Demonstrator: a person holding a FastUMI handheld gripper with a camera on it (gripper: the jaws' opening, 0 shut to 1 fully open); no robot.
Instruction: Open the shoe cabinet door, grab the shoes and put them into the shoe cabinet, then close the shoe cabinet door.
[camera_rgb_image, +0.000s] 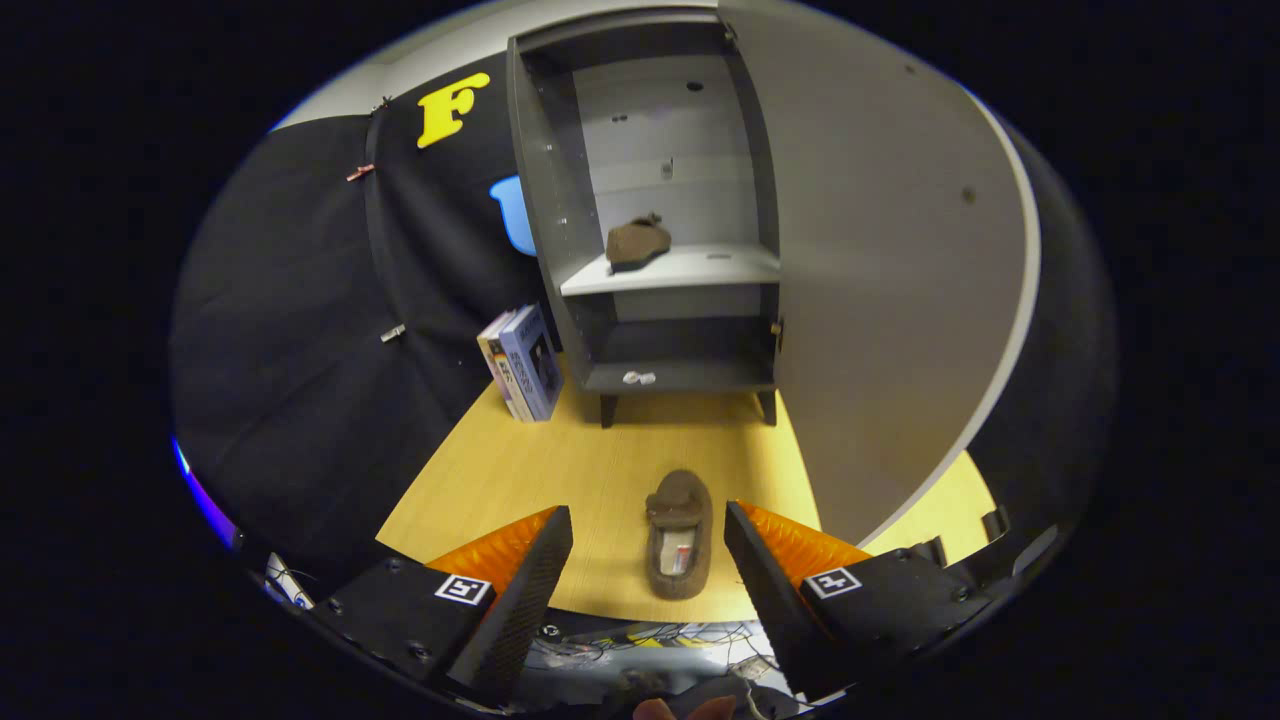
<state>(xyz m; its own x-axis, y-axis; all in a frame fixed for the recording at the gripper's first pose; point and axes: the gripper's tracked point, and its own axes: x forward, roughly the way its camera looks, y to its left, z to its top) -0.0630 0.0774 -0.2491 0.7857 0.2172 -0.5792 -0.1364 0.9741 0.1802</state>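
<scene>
Gripper view: the gripper (648, 560) is spread wide and holds nothing; the brown fuzzy slipper (680, 535) lies between its fingers on the wooden tabletop (520, 480), long axis pointing straight ahead toward the cabinet. Beyond stands the grey shoe cabinet (660, 370), door (880, 300) swung open, with the matching slipper (637, 243) on its middle shelf.

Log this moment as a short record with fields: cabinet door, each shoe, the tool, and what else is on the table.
cabinet door: swung open to the right of the shoe cabinet
first shoe: on the cabinet's middle shelf
second shoe: flat on the table, between the fingers, untouched
tool: open, a finger on each side of the second shoe
books: upright, left of the cabinet
bottom shelf: small white item, cannot tell what
task left: second shoe in, door closed
</scene>
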